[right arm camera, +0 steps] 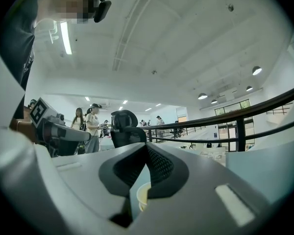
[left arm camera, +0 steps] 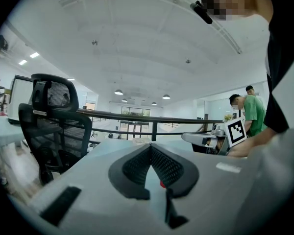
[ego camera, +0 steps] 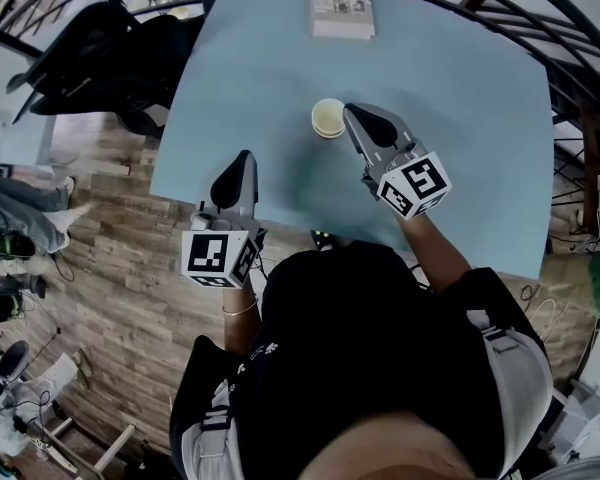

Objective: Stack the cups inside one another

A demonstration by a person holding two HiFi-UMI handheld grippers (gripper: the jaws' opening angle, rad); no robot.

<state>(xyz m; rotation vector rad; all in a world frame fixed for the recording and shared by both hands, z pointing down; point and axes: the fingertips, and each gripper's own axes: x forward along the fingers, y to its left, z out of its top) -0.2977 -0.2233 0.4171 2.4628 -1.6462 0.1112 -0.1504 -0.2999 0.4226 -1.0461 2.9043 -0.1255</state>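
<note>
Far left, a black mesh office chair [ego camera: 100,53] is standing off the far left corner of the light blue table [ego camera: 270,78]. The left claw [ego camera: 244,158] is being held at the near left part of the table, well apart from the cup. Its jaws are meeting at the tips and are gripping nothing. A pale rectangular book [ego camera: 341,6] is lying at the far edge, about centre. The cream-coloured round paper cup [ego camera: 328,118] is standing upright, mouth up, on the middle of the table. Whether another cup is sitting inside it cannot be told. The right claw [ego camera: 349,109] is pointing level just right of the cup, its tip by the rim. Its jaws are pressing together with nothing between the pads. Contact with the cup cannot be confirmed.
</note>
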